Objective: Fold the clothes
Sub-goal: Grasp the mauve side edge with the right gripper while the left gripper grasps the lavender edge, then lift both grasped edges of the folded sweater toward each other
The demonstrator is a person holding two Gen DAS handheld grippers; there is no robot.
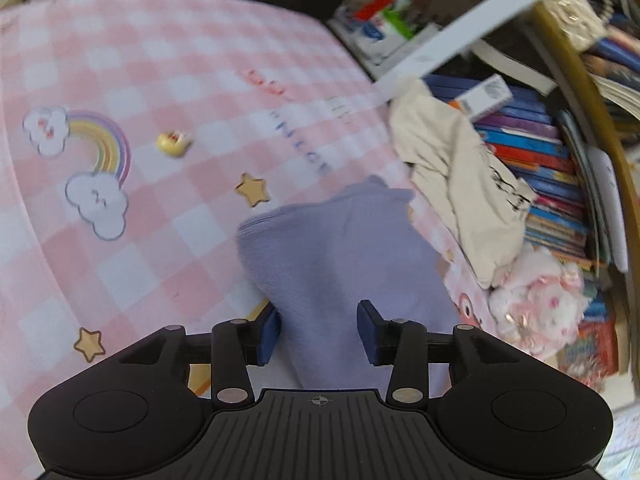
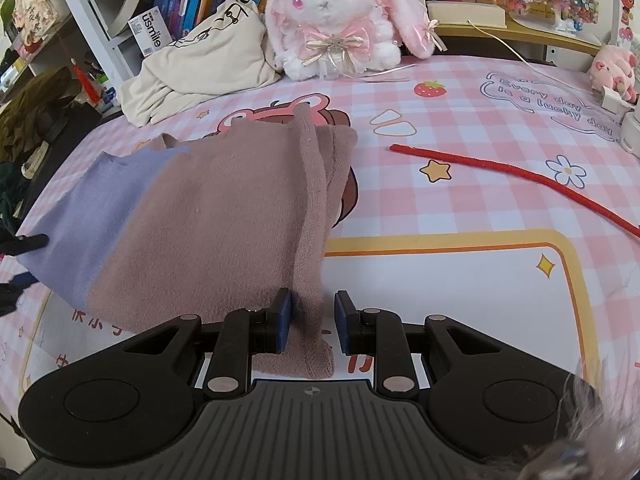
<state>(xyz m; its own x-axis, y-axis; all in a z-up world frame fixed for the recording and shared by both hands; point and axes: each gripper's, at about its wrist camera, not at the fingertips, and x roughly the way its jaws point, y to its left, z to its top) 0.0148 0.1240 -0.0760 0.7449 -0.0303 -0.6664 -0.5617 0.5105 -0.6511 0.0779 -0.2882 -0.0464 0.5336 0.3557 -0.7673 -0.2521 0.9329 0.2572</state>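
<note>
A knit garment lies on the pink checked table cover [image 2: 460, 216]. Its mauve-brown part [image 2: 208, 216] fills the middle of the right wrist view, and its lavender part [image 2: 100, 208] runs off to the left. My right gripper [image 2: 312, 320] is shut on a raised ridge of the mauve-brown edge, which stands up between the blue pads. In the left wrist view only the lavender end [image 1: 340, 248] shows. My left gripper [image 1: 320, 332] stands open with this cloth lying between its spread pads. A dark fingertip of that gripper [image 2: 32, 241] shows at the garment's left edge.
A cream cloth bag [image 2: 200, 64] and a pink plush rabbit [image 2: 340, 20] sit at the table's far edge before shelves of books [image 1: 532, 152]. A red fuzzy cord [image 2: 512, 172] lies to the right, and a small pink plush [image 2: 612, 70] sits at the far right.
</note>
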